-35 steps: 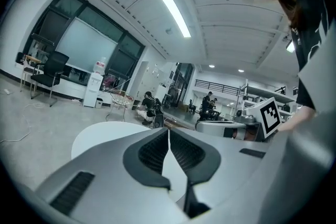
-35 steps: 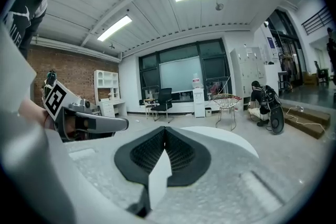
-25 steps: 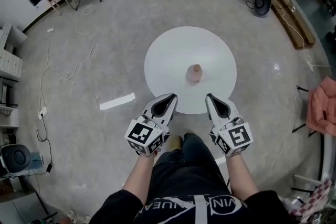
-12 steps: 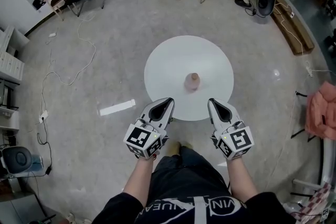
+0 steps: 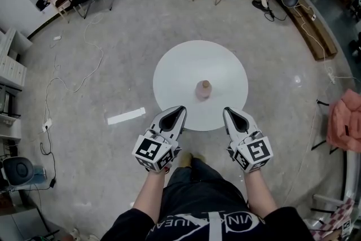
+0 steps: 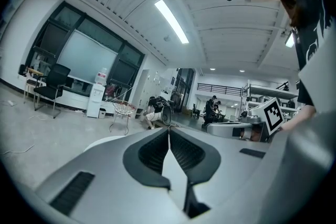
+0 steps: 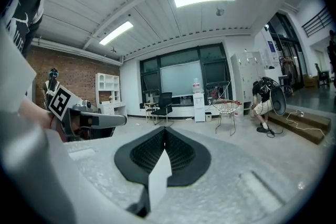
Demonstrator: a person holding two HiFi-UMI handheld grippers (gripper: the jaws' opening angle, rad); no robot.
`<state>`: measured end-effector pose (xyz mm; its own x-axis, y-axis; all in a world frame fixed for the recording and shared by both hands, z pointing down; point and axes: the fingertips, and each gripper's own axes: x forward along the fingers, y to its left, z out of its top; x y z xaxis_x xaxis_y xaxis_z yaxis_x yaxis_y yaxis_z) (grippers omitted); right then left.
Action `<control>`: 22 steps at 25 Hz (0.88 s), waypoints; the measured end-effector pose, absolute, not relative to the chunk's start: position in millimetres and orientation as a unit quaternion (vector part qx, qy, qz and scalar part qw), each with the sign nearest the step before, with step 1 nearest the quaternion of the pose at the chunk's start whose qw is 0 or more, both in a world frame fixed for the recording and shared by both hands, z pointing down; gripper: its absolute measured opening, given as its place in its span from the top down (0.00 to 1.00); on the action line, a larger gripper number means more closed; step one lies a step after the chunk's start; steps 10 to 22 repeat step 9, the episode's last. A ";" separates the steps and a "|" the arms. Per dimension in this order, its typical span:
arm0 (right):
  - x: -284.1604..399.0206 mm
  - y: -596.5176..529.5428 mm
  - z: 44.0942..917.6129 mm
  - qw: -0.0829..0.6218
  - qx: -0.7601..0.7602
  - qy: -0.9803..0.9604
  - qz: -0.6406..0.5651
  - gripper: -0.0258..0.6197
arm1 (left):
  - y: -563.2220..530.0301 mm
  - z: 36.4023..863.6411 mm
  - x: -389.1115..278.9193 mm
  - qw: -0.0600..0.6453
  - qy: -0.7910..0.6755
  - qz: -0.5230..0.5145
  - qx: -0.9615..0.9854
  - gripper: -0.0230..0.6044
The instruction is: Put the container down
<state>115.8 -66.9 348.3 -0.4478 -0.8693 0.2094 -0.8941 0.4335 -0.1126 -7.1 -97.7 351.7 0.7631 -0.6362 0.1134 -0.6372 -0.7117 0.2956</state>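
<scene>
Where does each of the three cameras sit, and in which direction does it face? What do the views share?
Head view: on the person's head, facing steeply down at the round white table and container; shows forearms, legs, left gripper, right gripper.
Left gripper view: on the left gripper, facing roughly level along its closed jaws; the person's torso at right.
Right gripper view: on the right gripper, roughly level along its closed jaws; torso at left.
Shared: both gripper views show the wire chair and the other gripper.

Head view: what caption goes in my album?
Left gripper and right gripper, both shut, hover before a round table bearing a container.
</scene>
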 end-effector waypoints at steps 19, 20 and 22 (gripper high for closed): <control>113.2 -62.4 348.9 0.052 0.518 -0.846 0.113 0.95 | -90.5 349.4 -11.6 0.159 -0.346 0.004 0.925 0.94; 113.2 -62.4 348.9 0.052 0.518 -0.846 0.113 0.95 | -90.5 349.4 -11.6 0.159 -0.346 0.004 0.925 0.94; 113.2 -62.4 348.9 0.052 0.518 -0.846 0.113 0.95 | -90.5 349.4 -11.6 0.159 -0.346 0.004 0.925 0.94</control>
